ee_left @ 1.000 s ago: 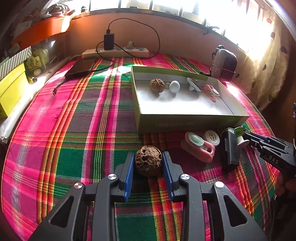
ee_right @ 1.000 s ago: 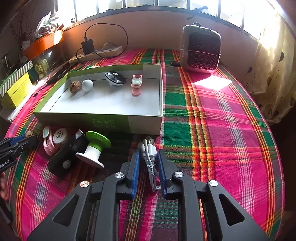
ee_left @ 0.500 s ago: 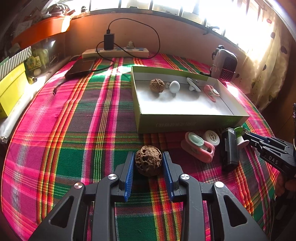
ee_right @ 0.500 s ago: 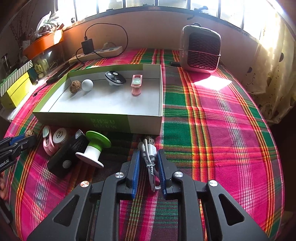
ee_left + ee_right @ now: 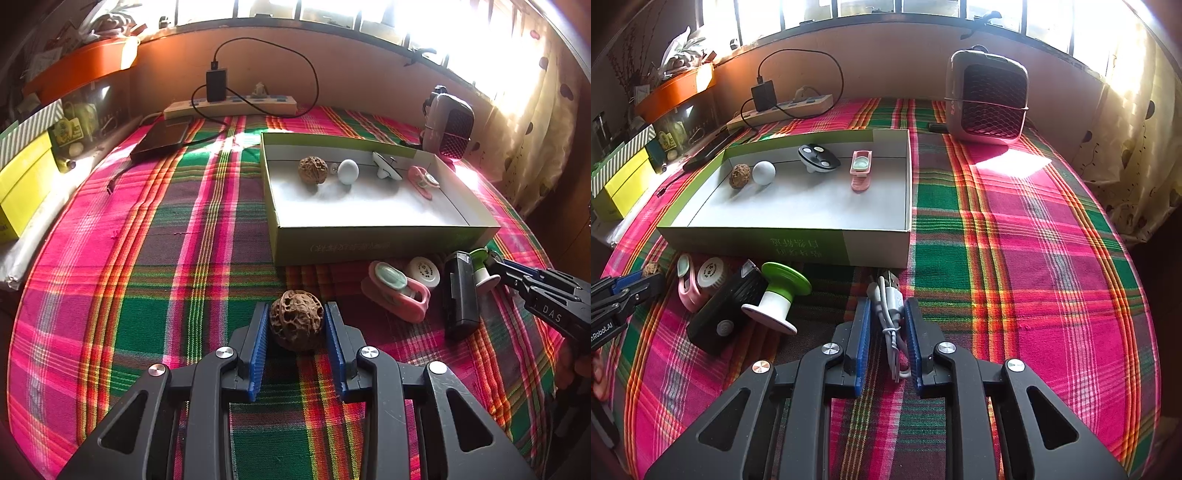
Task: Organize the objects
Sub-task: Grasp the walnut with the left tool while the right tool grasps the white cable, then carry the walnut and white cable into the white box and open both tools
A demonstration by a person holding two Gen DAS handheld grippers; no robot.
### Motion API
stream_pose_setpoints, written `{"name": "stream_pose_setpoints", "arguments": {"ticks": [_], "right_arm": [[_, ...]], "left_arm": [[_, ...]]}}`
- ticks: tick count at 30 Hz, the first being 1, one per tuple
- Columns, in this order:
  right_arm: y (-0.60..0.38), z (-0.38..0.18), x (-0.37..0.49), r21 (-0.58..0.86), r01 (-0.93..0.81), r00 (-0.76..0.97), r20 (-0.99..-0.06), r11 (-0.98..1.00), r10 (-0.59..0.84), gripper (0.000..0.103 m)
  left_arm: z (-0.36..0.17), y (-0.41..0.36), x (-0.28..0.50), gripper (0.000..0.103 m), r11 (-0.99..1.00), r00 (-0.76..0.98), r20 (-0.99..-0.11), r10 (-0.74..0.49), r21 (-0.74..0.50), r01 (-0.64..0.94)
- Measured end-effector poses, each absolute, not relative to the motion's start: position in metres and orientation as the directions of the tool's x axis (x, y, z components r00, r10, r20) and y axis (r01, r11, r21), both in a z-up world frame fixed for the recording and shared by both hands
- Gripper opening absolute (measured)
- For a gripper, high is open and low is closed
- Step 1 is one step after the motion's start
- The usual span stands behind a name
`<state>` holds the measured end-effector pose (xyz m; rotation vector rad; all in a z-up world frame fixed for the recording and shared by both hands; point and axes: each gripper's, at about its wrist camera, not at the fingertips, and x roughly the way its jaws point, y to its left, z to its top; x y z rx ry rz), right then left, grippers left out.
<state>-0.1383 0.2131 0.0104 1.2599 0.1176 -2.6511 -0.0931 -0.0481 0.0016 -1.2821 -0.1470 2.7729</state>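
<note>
Walnut (image 5: 296, 324) sits clamped in your left gripper (image 5: 297, 345) on plaid cloth (image 5: 147, 295); your right gripper (image 5: 888, 341), marked "DAS", pinches a white cable (image 5: 891, 314) below sunlit windows (image 5: 868, 7).

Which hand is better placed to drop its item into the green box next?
Left. Its tongs are closed on a walnut, which matches the walnut already in the box. The right tongs grip a loose white cable that trails and may snag.
</note>
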Motion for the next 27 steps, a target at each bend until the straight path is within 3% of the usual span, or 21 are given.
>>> {"name": "stream_pose_setpoints", "arguments": {"ticks": [27], "right_arm": [[0.219,0.056,-0.138,0.044,0.217,-0.686,-0.704,-0.975,-0.185,0.019]], "left_arm": [[0.045,-0.033,-0.102,0.027,-0.989,-0.705,-0.694,0.147,-0.12,-0.087]]}}
